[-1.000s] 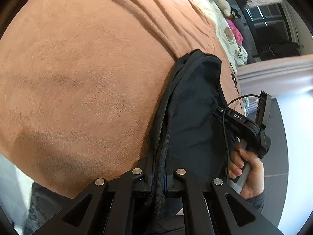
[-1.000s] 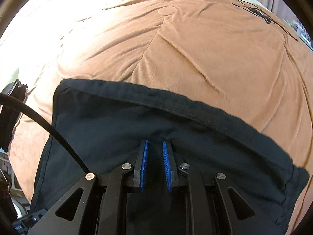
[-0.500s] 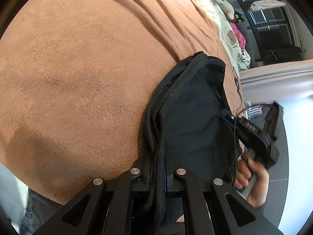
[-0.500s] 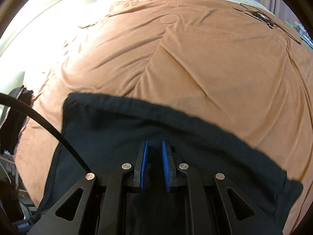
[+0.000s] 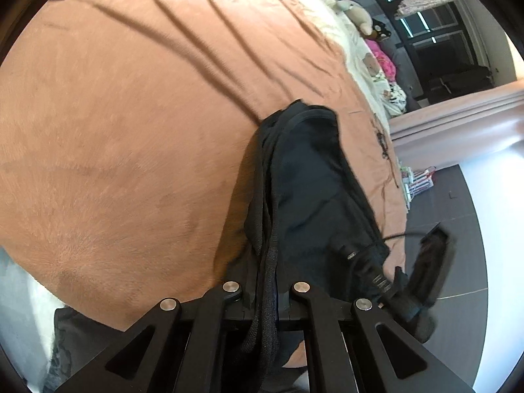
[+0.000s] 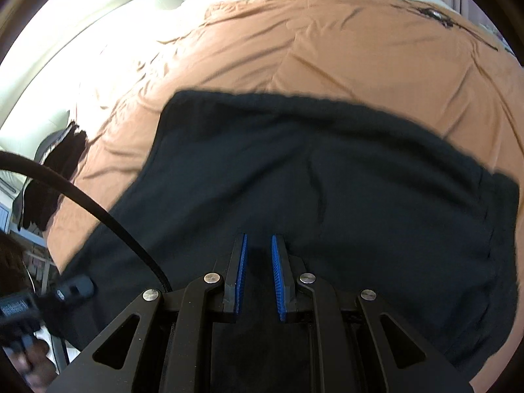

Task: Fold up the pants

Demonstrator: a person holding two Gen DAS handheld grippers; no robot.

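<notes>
Pants [image 6: 311, 180] spread on bed [image 5: 131, 131], bunched edge clamped in left tongs [image 5: 267, 294]; dark cloth pinched between right tongs [image 6: 259, 271], hanging ahead of both.

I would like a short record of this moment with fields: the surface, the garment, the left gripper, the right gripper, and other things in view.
surface: bed with an orange-brown blanket, wrinkled
garment: dark pants, part spread on the blanket, part lifted
left gripper: left gripper shut on a bunched edge of the pants
right gripper: right gripper nearly closed, dark fabric between its blue pads
other things: stuffed toy and pink item at the far end of the bed
</notes>
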